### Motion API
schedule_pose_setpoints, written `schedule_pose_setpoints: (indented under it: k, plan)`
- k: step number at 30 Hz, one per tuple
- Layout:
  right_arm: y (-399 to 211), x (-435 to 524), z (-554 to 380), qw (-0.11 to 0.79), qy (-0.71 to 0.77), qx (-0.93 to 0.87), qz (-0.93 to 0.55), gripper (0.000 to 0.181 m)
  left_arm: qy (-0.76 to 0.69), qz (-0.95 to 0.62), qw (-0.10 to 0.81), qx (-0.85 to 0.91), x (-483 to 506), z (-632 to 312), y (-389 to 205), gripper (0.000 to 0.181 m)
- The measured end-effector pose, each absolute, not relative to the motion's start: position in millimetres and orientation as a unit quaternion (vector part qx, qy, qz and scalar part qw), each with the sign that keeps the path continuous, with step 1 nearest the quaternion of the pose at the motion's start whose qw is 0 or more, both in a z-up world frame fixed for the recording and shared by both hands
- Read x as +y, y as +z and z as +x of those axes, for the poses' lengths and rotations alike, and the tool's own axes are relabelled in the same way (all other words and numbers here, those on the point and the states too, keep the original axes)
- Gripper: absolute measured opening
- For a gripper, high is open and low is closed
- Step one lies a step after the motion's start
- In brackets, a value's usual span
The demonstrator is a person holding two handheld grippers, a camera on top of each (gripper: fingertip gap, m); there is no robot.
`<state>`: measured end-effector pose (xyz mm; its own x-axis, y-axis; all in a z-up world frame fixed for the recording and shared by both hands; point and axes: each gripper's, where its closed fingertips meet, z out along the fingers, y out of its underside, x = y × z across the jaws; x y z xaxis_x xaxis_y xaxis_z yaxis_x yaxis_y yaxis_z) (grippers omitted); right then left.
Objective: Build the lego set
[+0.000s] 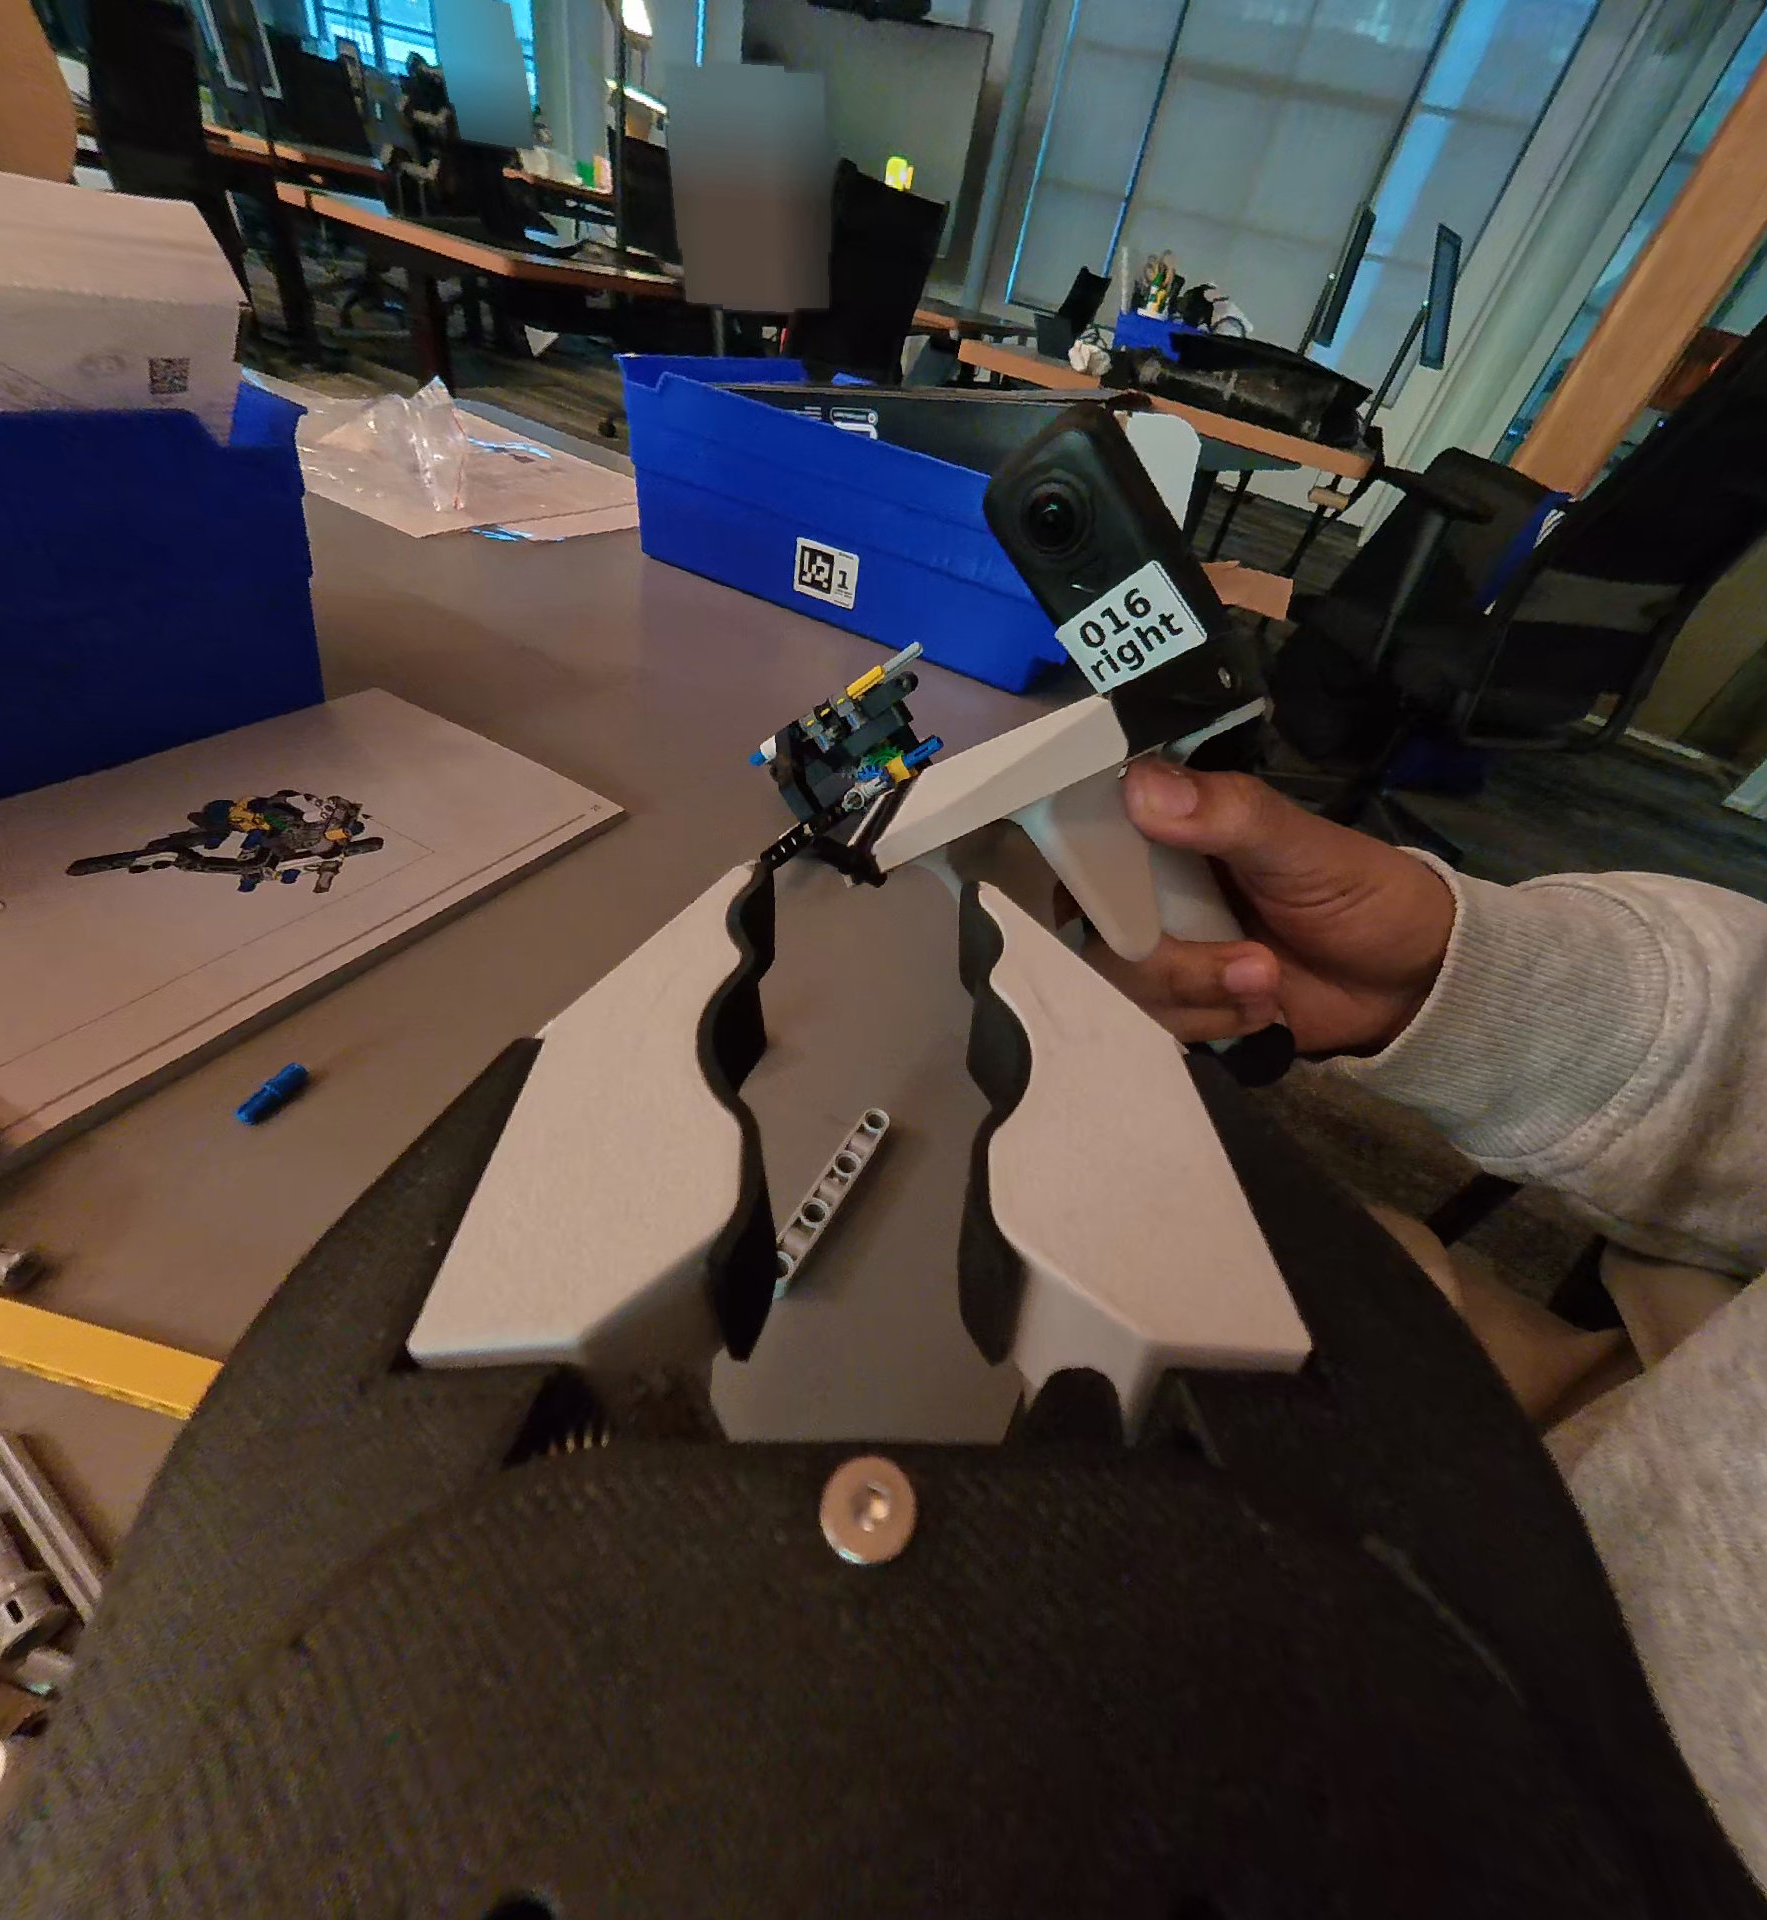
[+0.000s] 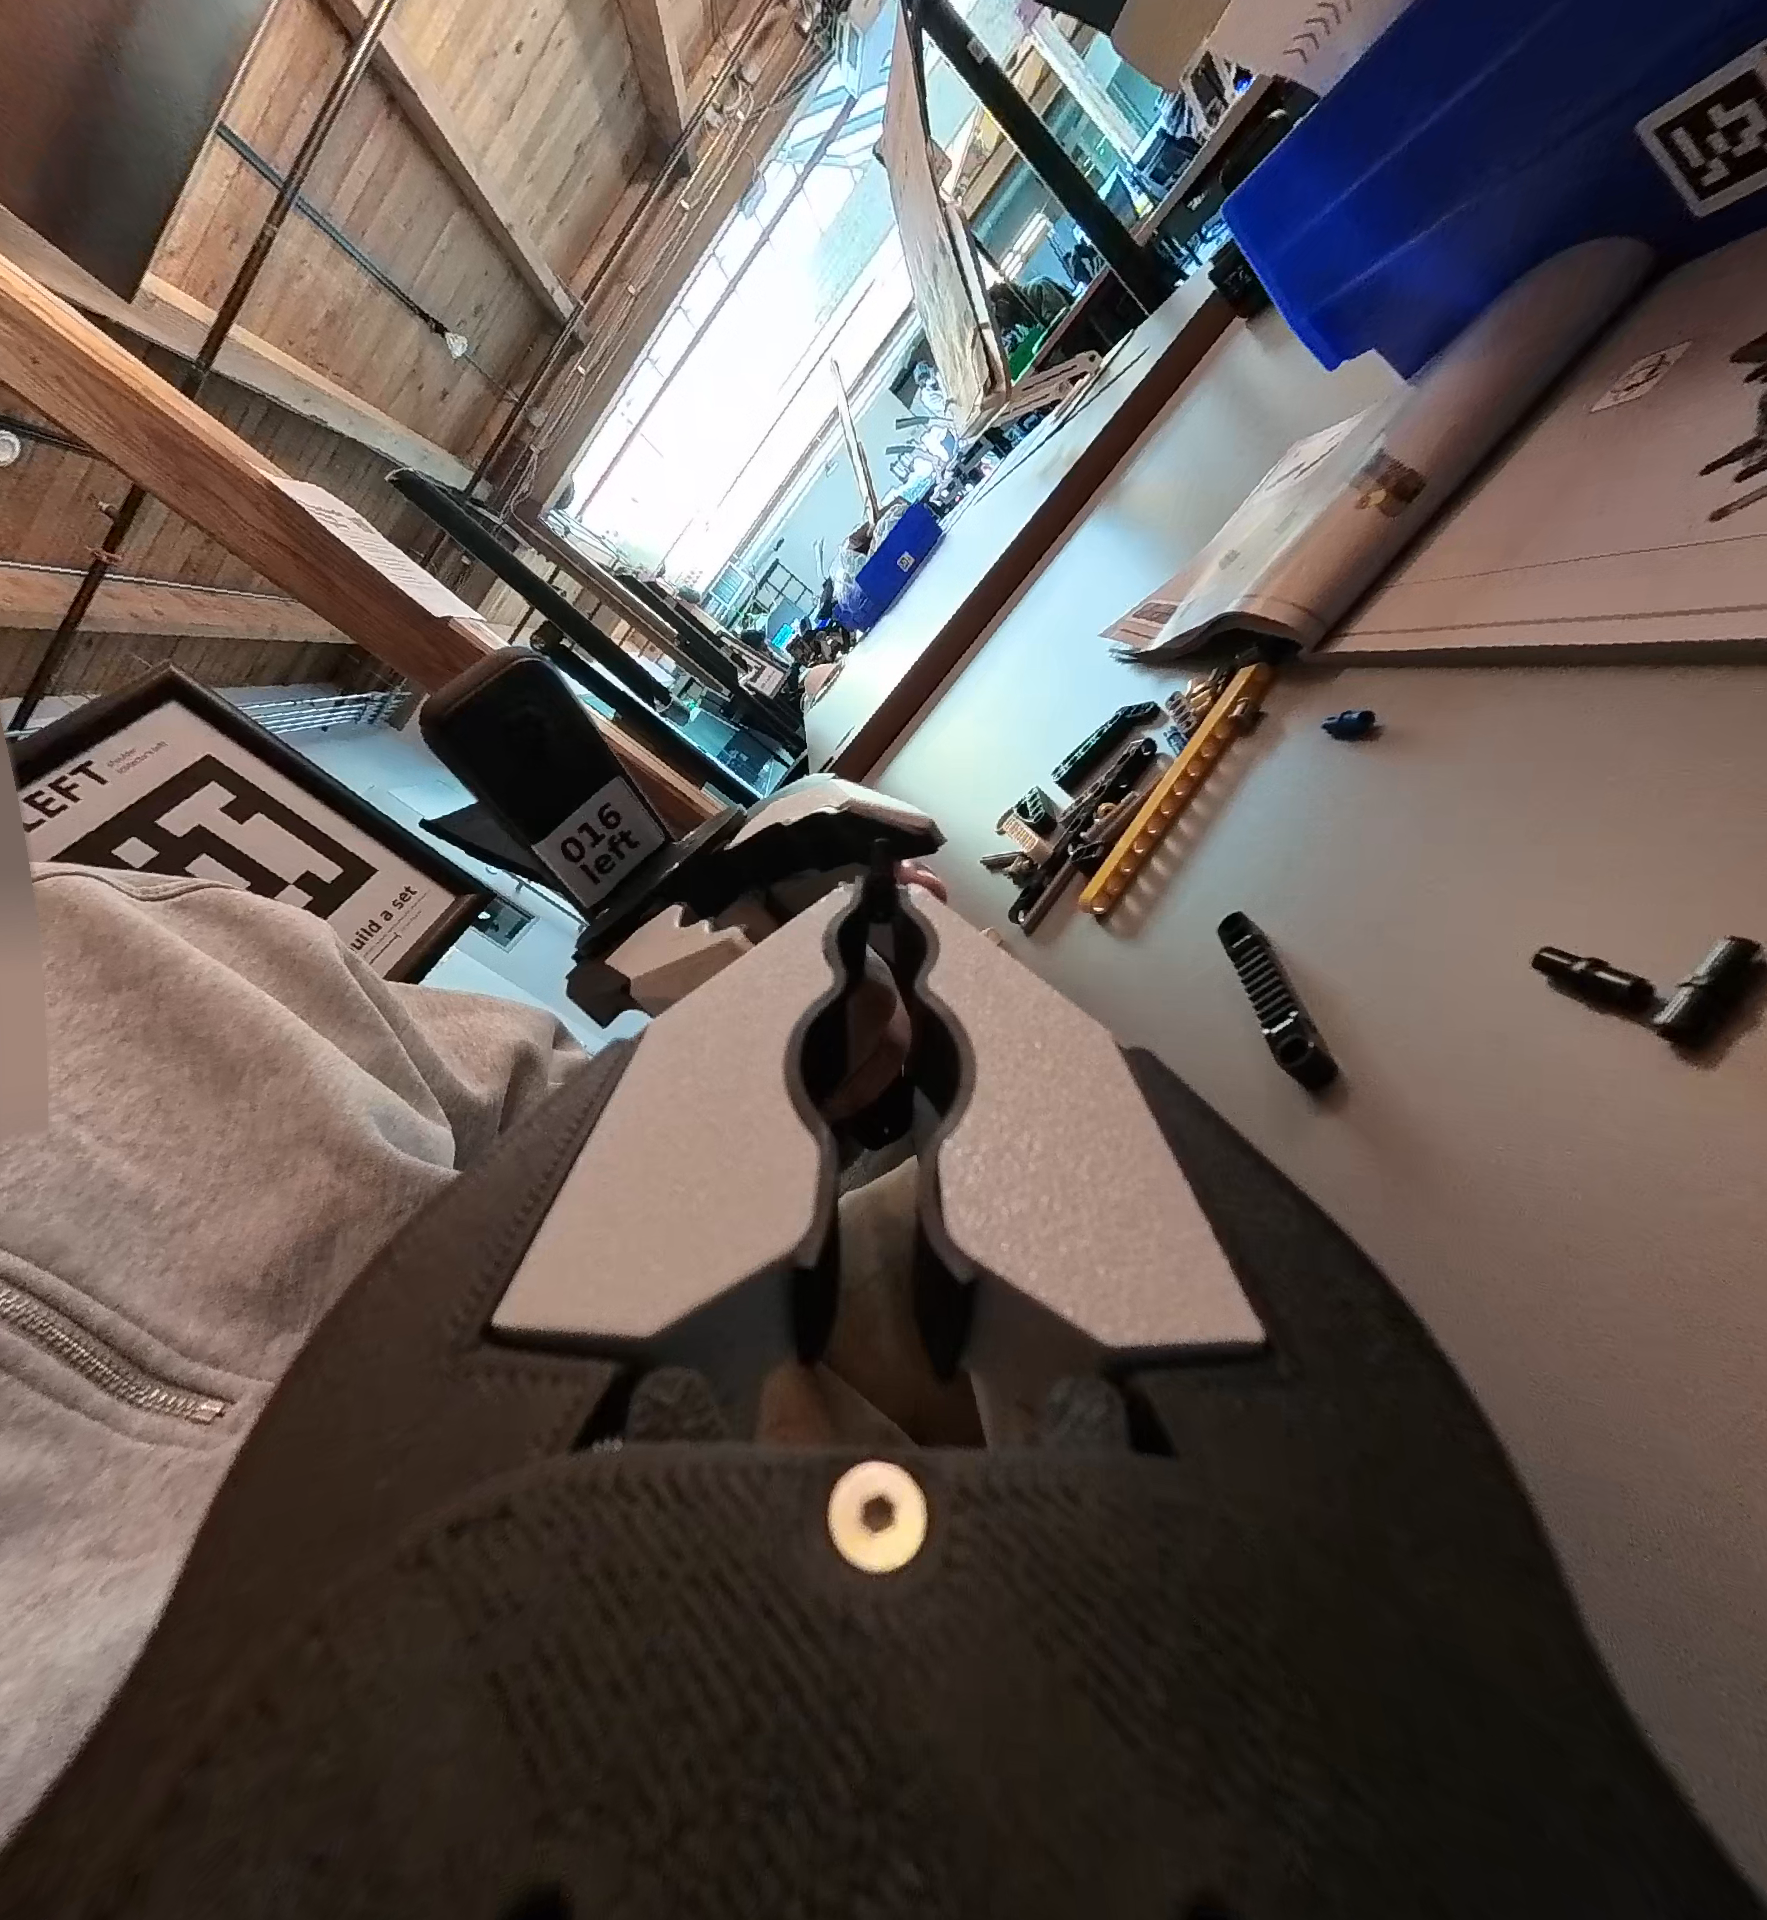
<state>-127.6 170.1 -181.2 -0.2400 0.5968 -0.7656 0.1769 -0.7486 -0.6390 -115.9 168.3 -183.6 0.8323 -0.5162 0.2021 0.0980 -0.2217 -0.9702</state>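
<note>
In the left wrist view my left gripper (image 1: 863, 899) is open, its jaws wide apart above the grey table (image 1: 546, 644). A light grey holed lego beam (image 1: 832, 1190) lies on the table between its fingers. My right gripper (image 1: 874, 847), held by a hand, is just beyond the left fingertips and is shut on a small black lego assembly (image 1: 843, 748) with yellow and blue parts. In the right wrist view my right gripper (image 2: 877, 894) is shut on a thin black part of the assembly (image 2: 871, 925); the rest is hidden. The left gripper (image 2: 827, 821) is close behind it.
An open instruction booklet (image 1: 235, 883) lies to the left, with a blue pin (image 1: 271, 1093) in front. Blue bins (image 1: 806, 499) (image 1: 110, 582) stand behind. Loose parts (image 1: 6, 1590) and a yellow beam (image 2: 1175, 790) lie nearby, with black pieces (image 2: 1274, 1003) (image 2: 1710, 977).
</note>
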Motion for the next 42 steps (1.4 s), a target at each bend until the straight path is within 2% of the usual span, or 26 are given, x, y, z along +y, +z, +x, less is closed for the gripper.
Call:
schedule_pose_setpoints:
  k: [17, 28, 32, 38, 42]
  plan:
    - [-179.5, 171.0, -127.0, 0.146, 0.723, -0.317, -0.596, 0.002, -0.255, -0.740, 0.607, 0.138, 168.6, -116.9, -183.7, 0.034]
    - [-178.2, 165.6, -130.0, 0.060, 0.759, -0.244, -0.600, 0.002, -0.233, -0.742, 0.613, 0.142, 168.7, -116.5, -184.2, 0.033]
    - [-179.6, 166.3, -129.0, 0.025, 0.773, -0.210, -0.598, 0.002, -0.252, -0.739, 0.609, 0.139, 168.2, -116.8, -183.6, 0.023]
    - [-177.0, 171.7, -125.3, 0.019, 0.784, -0.193, -0.590, 0.001, -0.302, -0.728, 0.601, 0.134, 165.7, -117.2, -180.1, 0.011]
    - [-178.1, 172.0, -124.1, 0.016, 0.783, -0.195, -0.590, 0.002, -0.295, -0.728, 0.606, 0.128, 166.9, -119.7, -179.2, 0.022]
